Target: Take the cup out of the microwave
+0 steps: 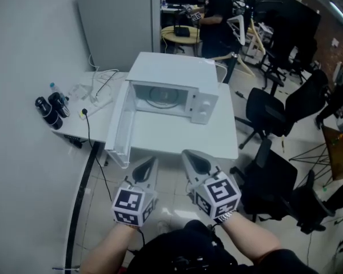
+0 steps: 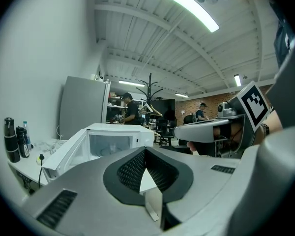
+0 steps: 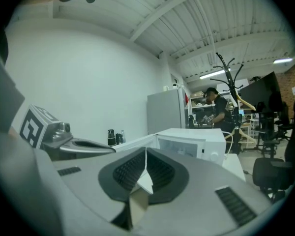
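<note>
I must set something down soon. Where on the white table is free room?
The table is bare in front of the microwave, between its open door and the right edge. Left of the door is crowded: cables and bottles.

To your left, two black cylindrical bottles (image 1: pixel 51 108) stand at the far edge of the white table (image 1: pixel 180 142), with tangled white cables (image 1: pixel 100 87) near them. A thin black cord (image 1: pixel 90 133) hangs off the table's edge. A tall grey cabinet (image 1: pixel 117 24) stands behind, and black office chairs (image 1: pixel 268 110) crowd your right.
</note>
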Tool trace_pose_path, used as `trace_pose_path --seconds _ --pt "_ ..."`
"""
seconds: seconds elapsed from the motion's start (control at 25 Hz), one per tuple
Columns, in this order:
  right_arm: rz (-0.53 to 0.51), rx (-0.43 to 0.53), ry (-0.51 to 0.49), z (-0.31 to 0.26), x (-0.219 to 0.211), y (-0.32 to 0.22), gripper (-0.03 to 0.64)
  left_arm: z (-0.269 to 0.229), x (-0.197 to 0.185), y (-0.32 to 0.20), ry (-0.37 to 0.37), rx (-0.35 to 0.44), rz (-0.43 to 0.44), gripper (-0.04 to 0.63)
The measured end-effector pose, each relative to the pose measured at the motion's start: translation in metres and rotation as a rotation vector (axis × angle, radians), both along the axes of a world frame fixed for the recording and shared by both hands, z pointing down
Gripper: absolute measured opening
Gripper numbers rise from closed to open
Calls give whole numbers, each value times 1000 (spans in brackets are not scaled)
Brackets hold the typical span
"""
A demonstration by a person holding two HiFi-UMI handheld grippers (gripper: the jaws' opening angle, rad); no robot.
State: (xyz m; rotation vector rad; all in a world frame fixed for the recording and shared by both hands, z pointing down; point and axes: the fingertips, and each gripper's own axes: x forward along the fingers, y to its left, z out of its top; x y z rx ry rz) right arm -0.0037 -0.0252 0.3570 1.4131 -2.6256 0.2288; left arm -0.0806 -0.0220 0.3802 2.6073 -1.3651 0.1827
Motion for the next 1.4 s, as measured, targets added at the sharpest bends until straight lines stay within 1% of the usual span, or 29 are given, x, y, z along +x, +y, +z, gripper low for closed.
trace_pose_path --seconds 0.28,0.6,1.08,1.4 --pt "8 -4 -5 5 -6 -24 35 7 -2 -22 -16 -12 18 -3" --pt "6 -26 -37 18 -11 -65 35 13 -3 -58 -46 -21 16 -3" --pt "-14 -68 -52 47 -9 -143 48 26 2 -133 -79 -50 -19 -3" --pt "-35 -130 -50 72 -2 -189 61 42 13 -184 -94 -82 -50 -3"
